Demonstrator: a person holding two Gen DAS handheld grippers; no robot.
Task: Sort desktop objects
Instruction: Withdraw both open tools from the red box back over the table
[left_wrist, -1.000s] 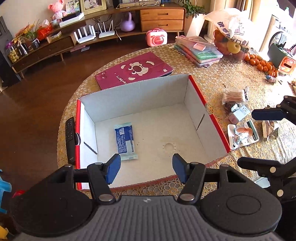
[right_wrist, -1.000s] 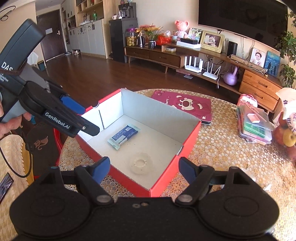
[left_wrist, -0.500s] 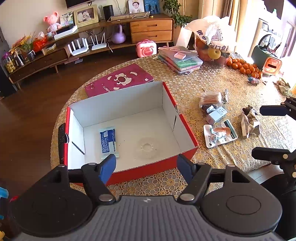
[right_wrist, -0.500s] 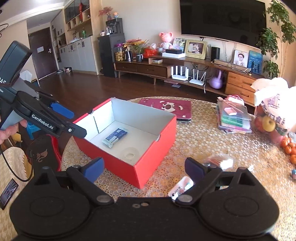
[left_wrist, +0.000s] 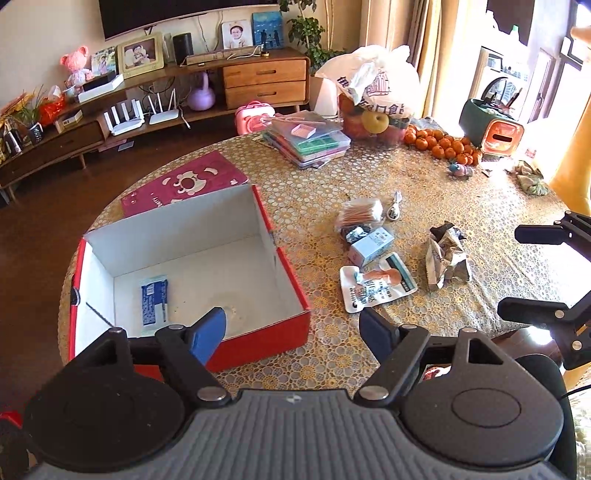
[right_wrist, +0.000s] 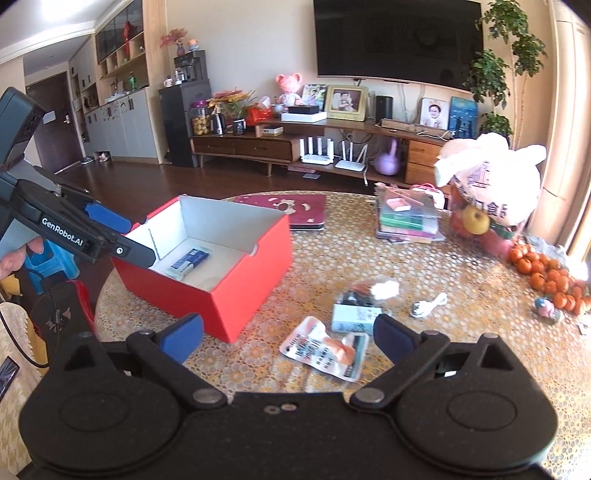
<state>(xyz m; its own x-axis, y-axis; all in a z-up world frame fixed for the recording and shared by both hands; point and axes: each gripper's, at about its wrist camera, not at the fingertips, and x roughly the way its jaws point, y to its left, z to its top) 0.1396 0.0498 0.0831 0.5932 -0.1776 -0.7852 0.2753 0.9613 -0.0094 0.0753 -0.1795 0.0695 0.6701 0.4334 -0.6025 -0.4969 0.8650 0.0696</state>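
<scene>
Round table (red box, packets)

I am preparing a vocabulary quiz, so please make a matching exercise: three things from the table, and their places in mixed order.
1. blue-and-white flat packet
2. crumpled silver foil wrapper
3. dark pink tablet case with a bear face

A. behind the red cardboard box
B. inside the box
C. on the tablecloth, right of the box

Pairs: 1-B, 2-C, 3-A
</scene>
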